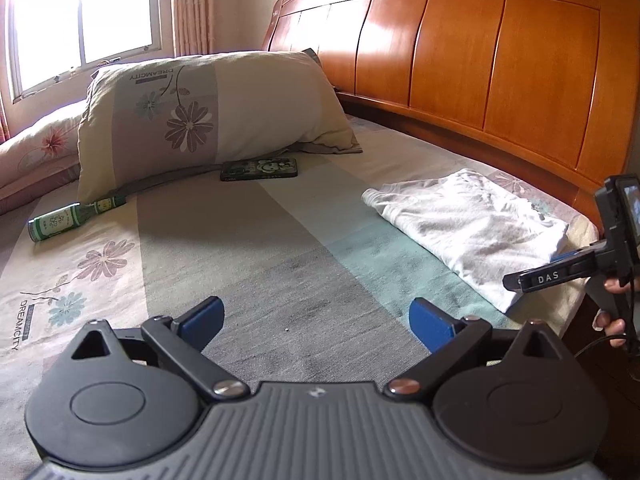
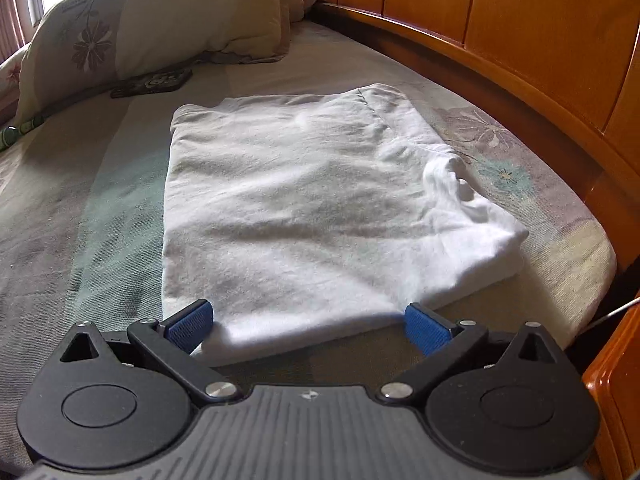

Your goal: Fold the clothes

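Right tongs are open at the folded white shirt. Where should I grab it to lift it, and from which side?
Probably the near folded edge of the white shirt, approached low from where the right tongs already sit. That edge is a thick stack of layers lying flat on the bed and falls between the open blue pads, so closing there should catch every layer.

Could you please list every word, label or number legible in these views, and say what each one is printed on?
"DREAMCITY": large cream floral pillow.
"DREAMCITY": floral bed sheet.
"DAS": black right gripper.
Green glass bottle: label too small to read.
Dark flat cartoon-printed case: text blurred.
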### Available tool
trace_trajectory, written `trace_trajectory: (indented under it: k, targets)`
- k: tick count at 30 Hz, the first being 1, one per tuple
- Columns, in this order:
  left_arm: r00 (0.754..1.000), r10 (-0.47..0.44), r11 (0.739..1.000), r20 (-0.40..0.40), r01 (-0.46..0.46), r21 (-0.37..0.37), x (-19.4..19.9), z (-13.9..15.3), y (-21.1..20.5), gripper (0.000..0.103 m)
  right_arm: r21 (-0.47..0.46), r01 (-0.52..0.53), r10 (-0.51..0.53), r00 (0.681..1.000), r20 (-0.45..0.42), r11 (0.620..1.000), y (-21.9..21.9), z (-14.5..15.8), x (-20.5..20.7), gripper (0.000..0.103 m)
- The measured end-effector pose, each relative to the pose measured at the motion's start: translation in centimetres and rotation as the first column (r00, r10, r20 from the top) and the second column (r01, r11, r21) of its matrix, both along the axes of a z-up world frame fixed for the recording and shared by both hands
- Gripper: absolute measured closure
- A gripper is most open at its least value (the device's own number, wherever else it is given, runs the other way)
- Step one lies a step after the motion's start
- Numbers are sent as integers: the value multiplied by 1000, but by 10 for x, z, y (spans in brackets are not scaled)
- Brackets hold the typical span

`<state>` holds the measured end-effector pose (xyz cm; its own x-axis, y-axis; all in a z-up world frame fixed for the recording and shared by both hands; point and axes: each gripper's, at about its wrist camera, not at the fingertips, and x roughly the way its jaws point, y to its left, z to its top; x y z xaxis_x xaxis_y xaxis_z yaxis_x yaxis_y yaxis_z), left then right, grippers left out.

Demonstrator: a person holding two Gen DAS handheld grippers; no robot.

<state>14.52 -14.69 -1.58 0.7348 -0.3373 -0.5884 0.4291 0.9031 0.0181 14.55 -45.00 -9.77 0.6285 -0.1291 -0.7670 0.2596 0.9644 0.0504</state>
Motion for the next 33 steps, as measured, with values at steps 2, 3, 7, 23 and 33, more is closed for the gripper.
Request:
trace_trajectory:
  k: [2, 3, 7, 23, 33]
  targets:
    - [1000, 8, 1000, -9, -8, -1, 0, 0, -2, 4, 25, 0, -1, 999, 45, 1000, 7, 17, -15, 0]
    - [1000, 13, 1000, -14, -13, -2, 0, 0, -4, 4, 35, 2, -4, 998, 64, 999, 11, 27, -23, 0]
    - [999, 43, 999, -11, -43, -13, -2, 2, -13, 3, 139, -9, -9, 992, 129, 990, 28, 58, -55, 0]
    - [993, -112, 993, -47, 113, 20, -34, 19, -52, 1, 118, 52, -72, 982, 172, 992, 73, 109, -136, 0]
    - [986, -164, 986, -12, 164, -26, -51, 37, -56, 1, 87, 76, -90, 982, 164, 993, 84, 119, -155, 0]
